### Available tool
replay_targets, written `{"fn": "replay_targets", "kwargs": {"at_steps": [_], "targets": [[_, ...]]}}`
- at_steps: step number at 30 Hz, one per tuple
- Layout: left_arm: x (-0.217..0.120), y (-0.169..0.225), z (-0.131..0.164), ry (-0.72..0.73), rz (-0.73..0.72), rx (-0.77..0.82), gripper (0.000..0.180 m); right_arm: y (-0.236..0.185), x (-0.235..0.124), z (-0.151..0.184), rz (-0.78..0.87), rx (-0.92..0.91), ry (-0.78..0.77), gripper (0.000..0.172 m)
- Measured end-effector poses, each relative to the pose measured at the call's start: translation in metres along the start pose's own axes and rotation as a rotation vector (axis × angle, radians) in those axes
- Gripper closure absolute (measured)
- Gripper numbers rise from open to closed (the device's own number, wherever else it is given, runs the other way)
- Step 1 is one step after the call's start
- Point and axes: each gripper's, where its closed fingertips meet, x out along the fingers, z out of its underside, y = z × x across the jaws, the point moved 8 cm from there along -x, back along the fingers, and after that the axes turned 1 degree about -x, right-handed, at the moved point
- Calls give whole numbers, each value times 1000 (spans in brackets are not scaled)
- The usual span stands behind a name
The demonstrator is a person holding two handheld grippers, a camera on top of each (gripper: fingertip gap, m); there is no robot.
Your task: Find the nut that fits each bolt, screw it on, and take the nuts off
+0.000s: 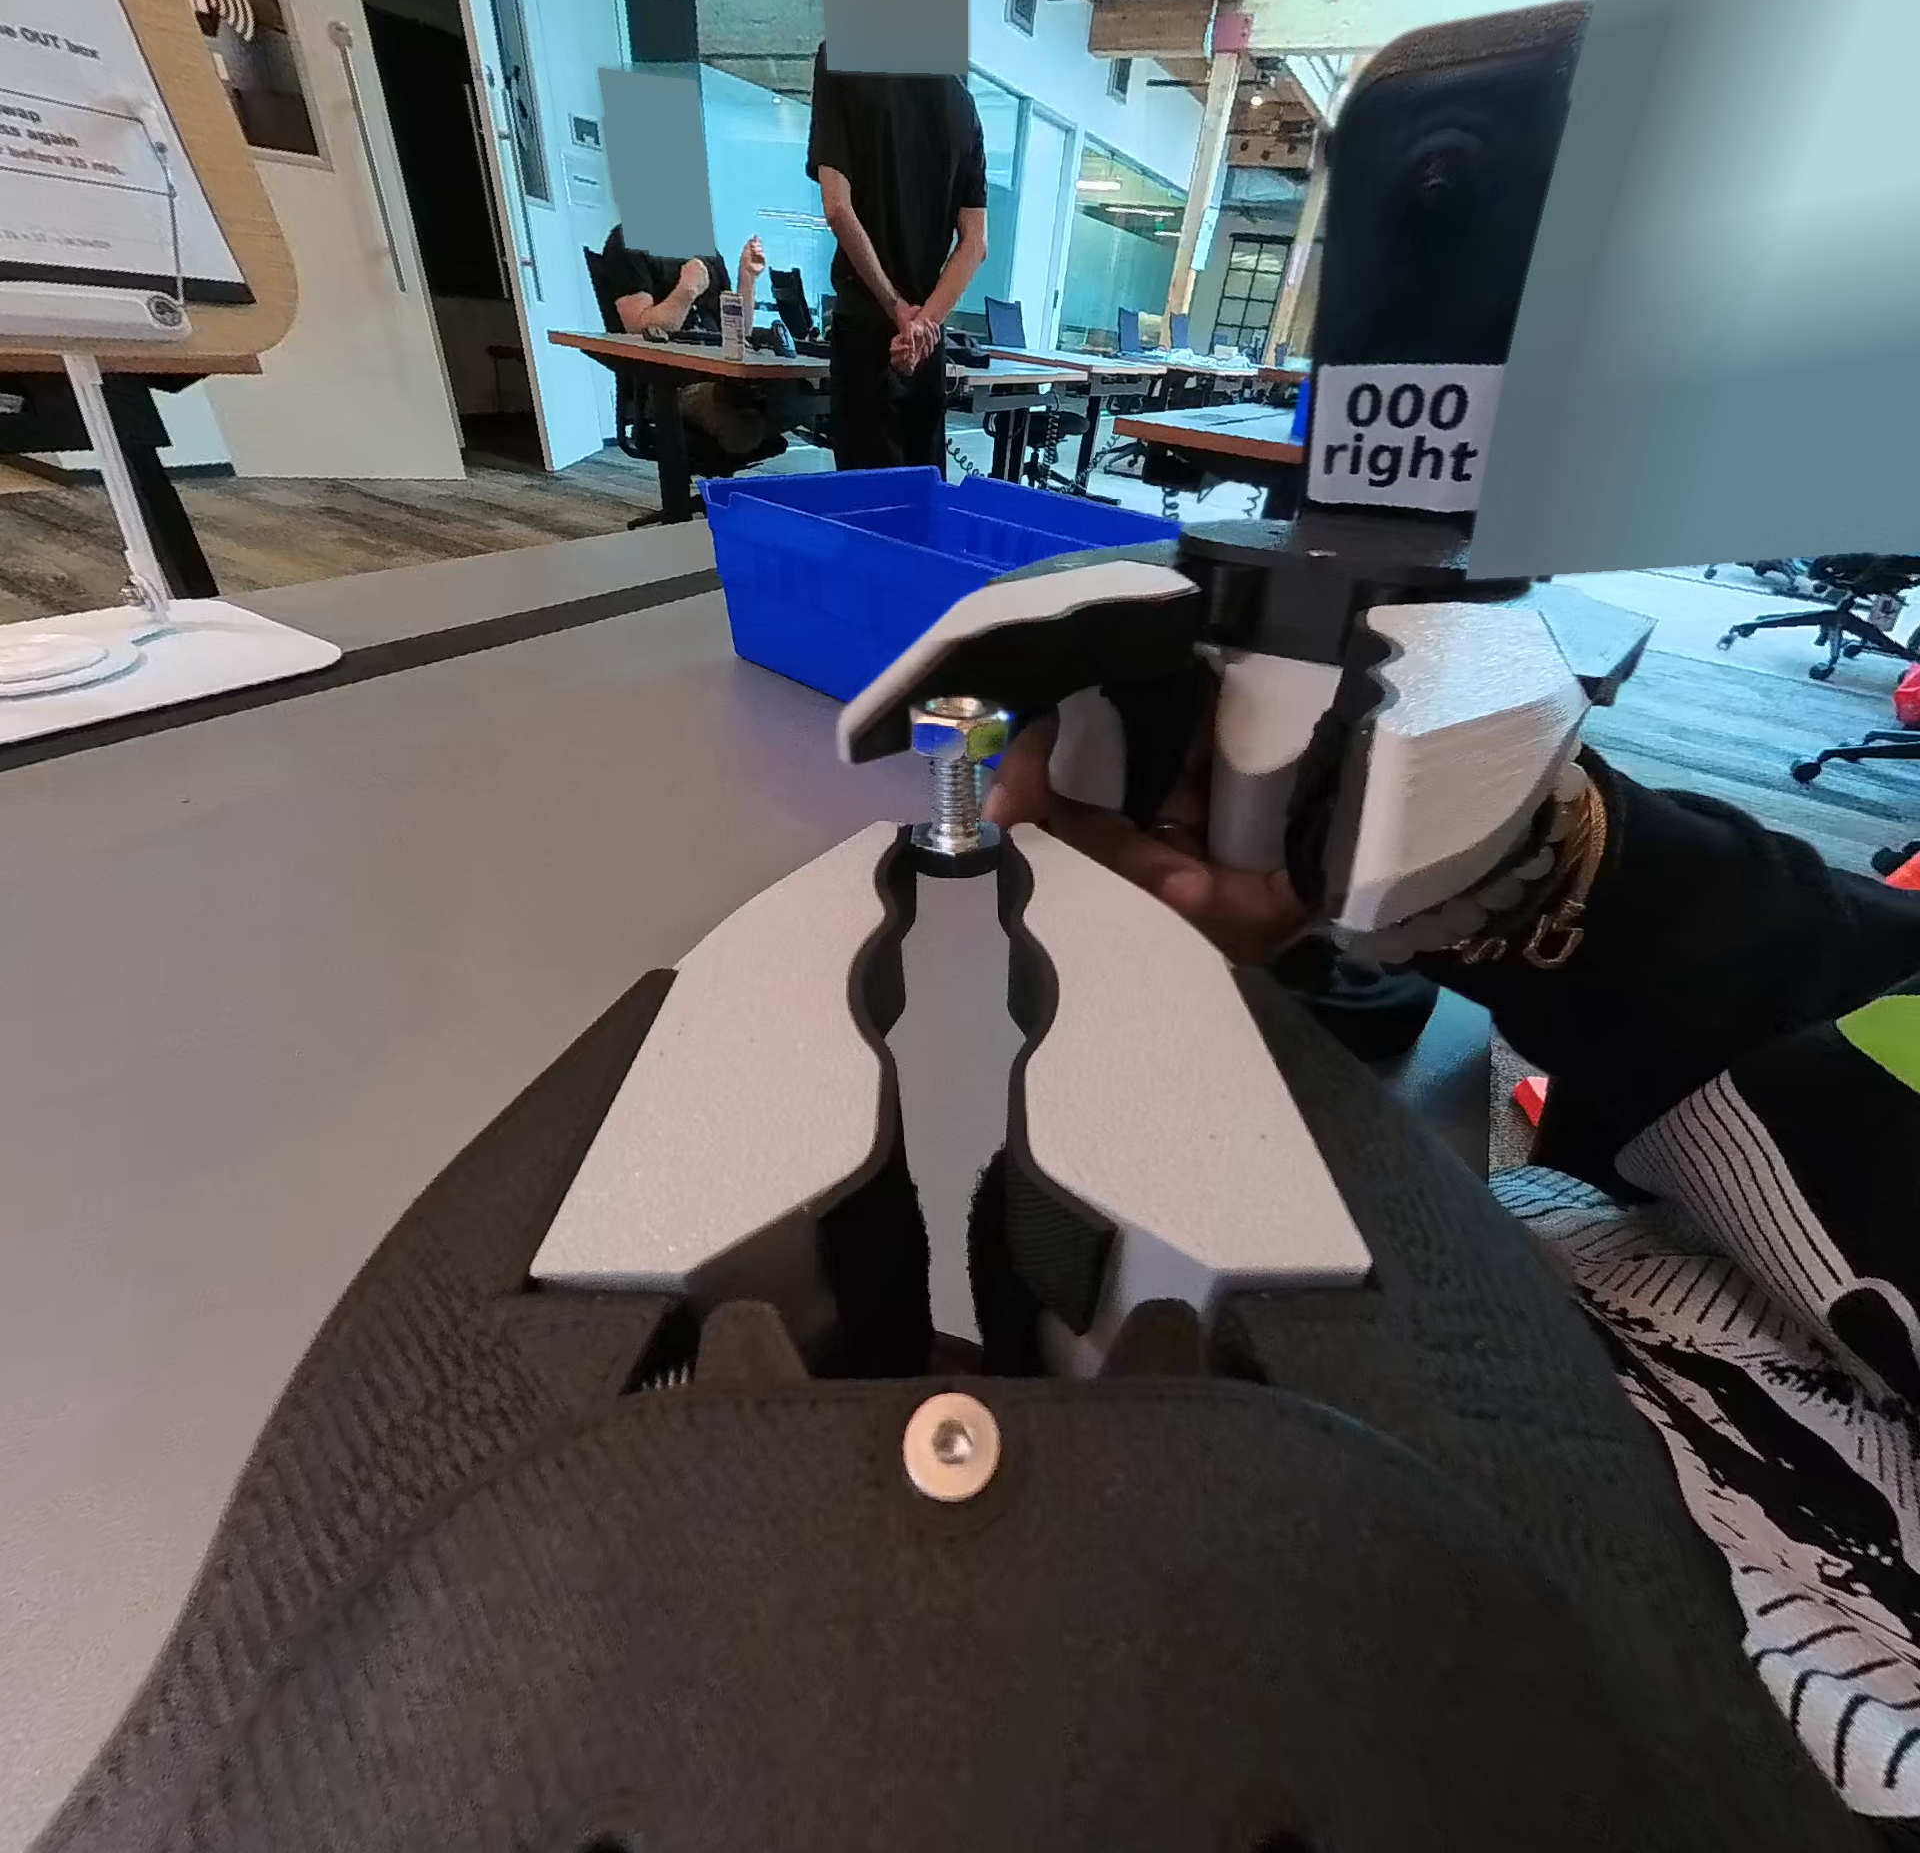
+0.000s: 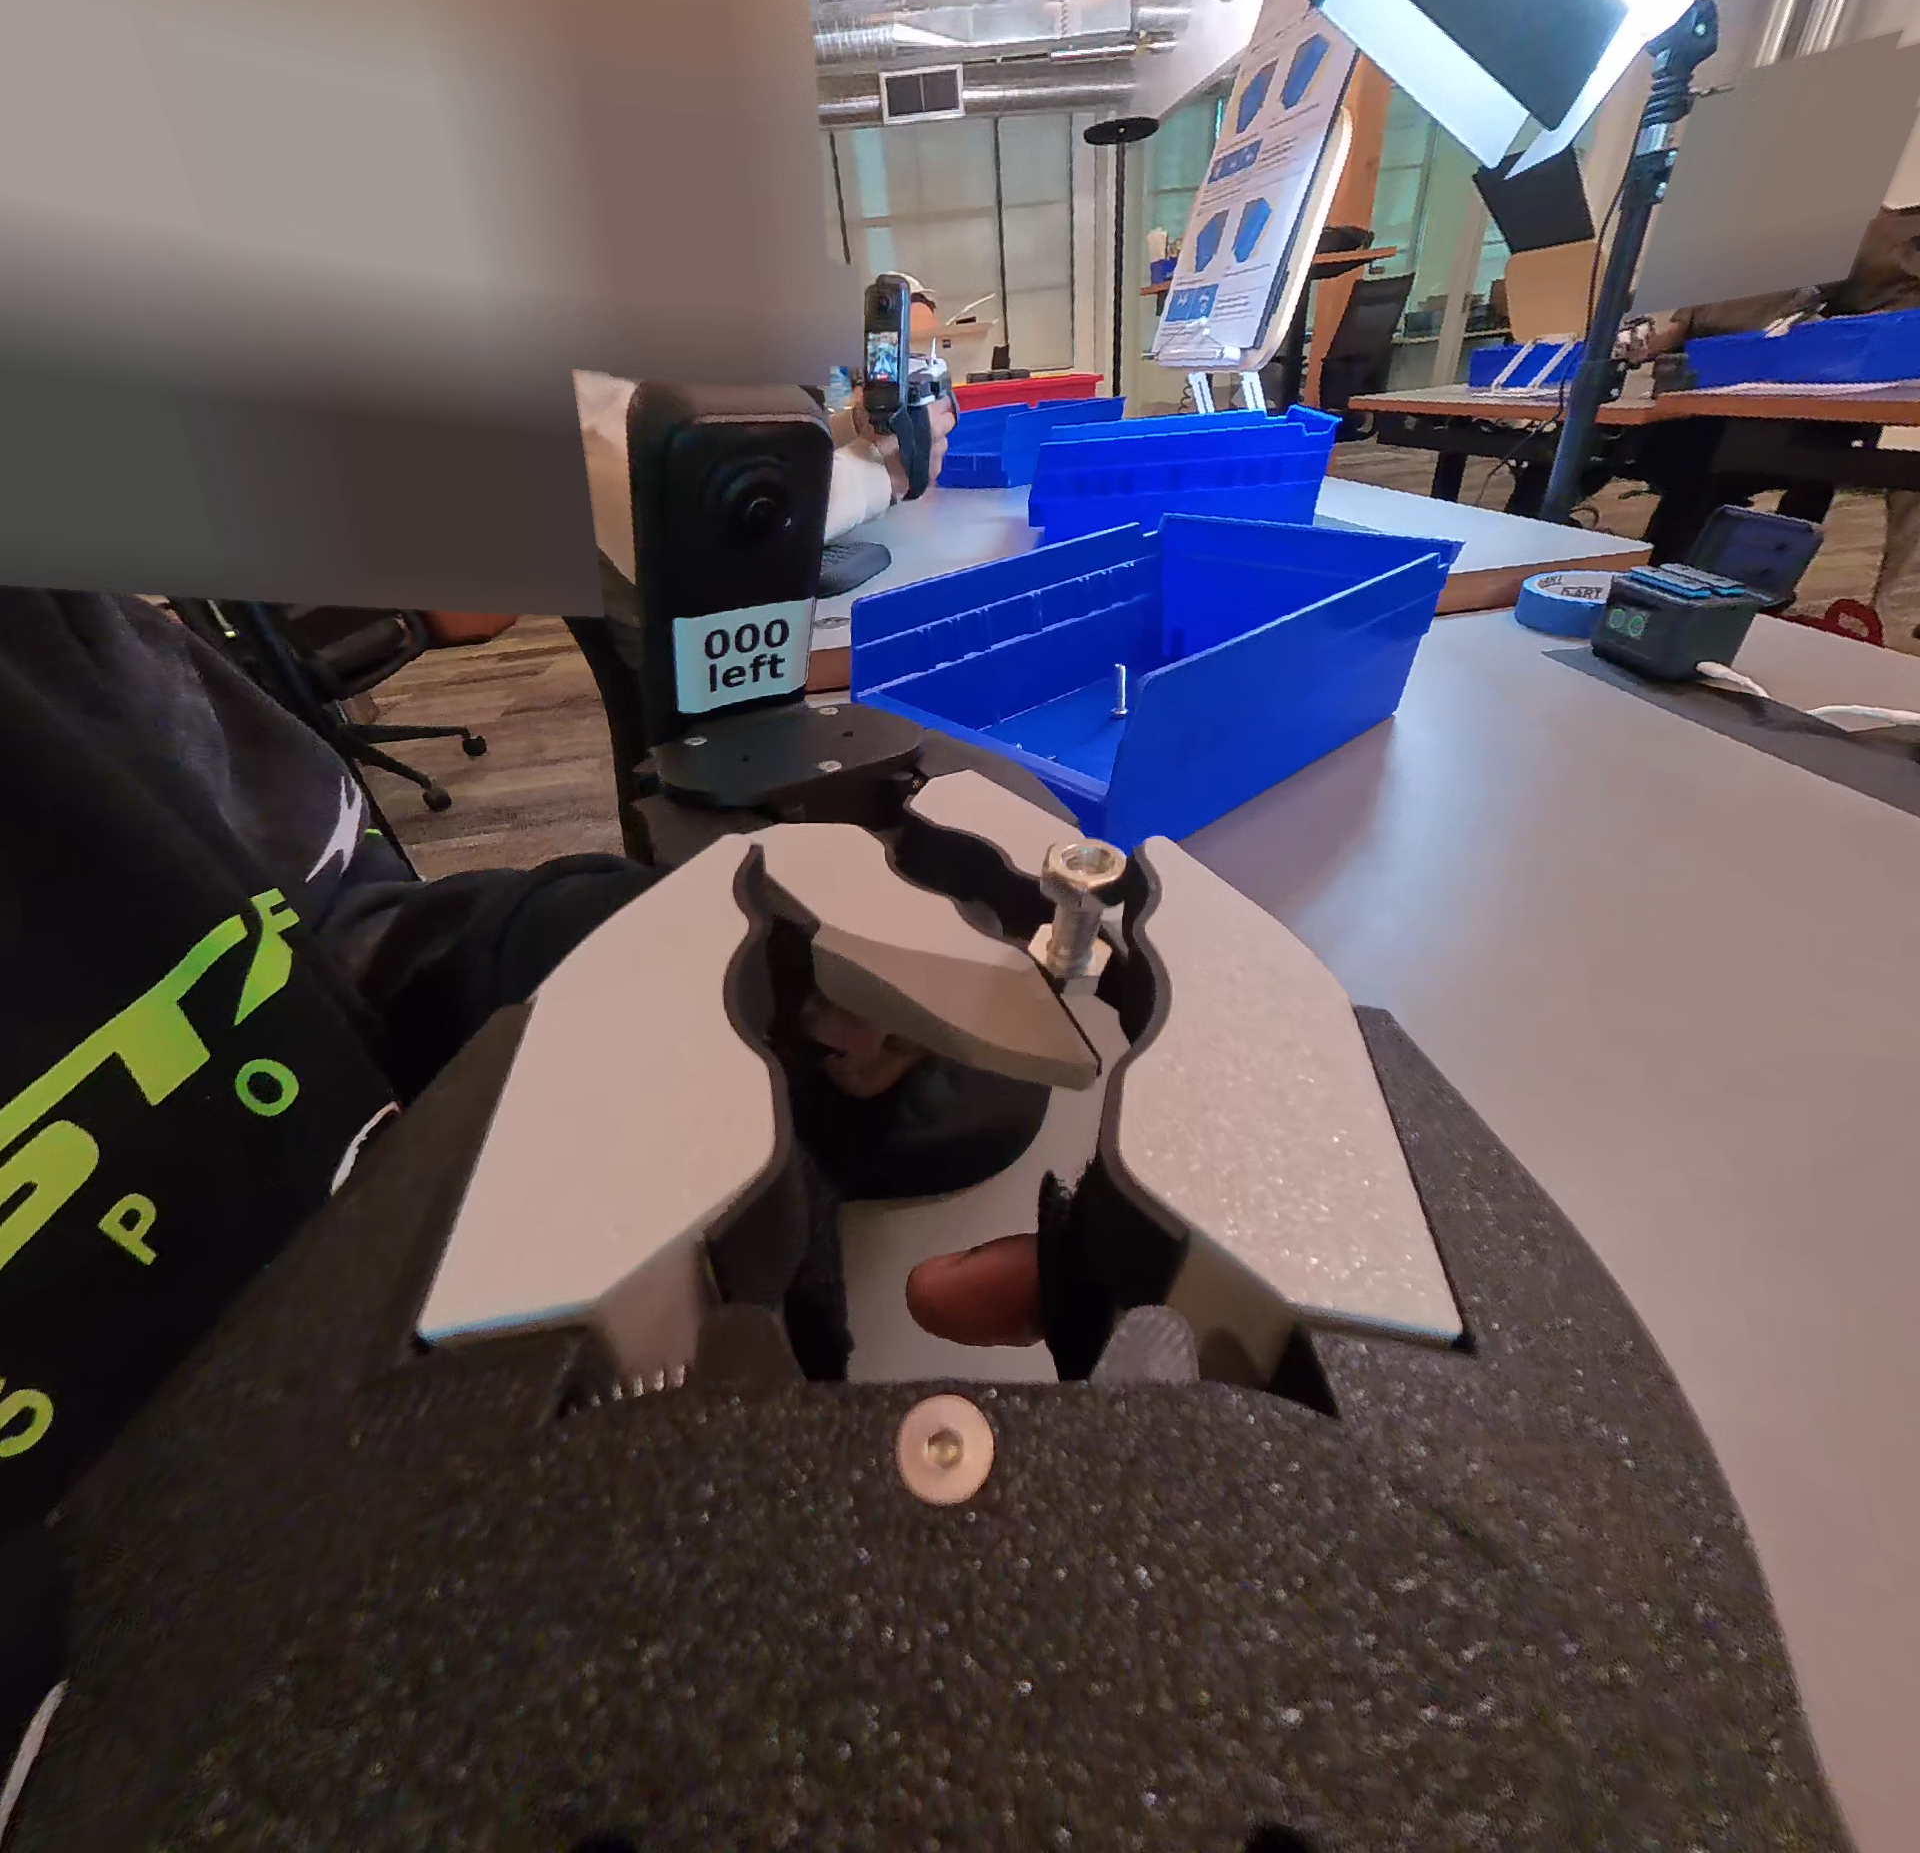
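- Bolt (image 1: 951, 804) stands upright above the grey table (image 1: 416, 920), head down, with a silver nut (image 1: 958, 728) sitting at the top of its thread.
- My left gripper (image 1: 953, 858) is closed narrow on the bolt's hex head, both pads pressing its sides.
- My right gripper (image 2: 940, 868) comes in from the right with its jaws spread wide around the nut; one finger (image 2: 1226, 930) sits just beside the nut, the other (image 2: 644, 972) well apart from it, so it is not gripping.
- Behind the bolt sits a blue bin (image 2: 1278, 702) on the table, holding a small screw (image 2: 1120, 689) standing upright on its floor.
- Farther right lie a roll of blue tape (image 2: 1564, 598) and a dark case (image 2: 1694, 614).
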Motion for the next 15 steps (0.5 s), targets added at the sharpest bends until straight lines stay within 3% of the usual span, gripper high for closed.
{"fn": "replay_targets", "kwargs": {"at_steps": [11, 15], "targets": [[0, 3, 1, -7, 16, 11, 166, 4, -11, 1, 58, 5, 43, 108], [1, -2, 1, -23, -81, 4, 166, 2, 4, 0, 37, -11, -4, 101]]}}
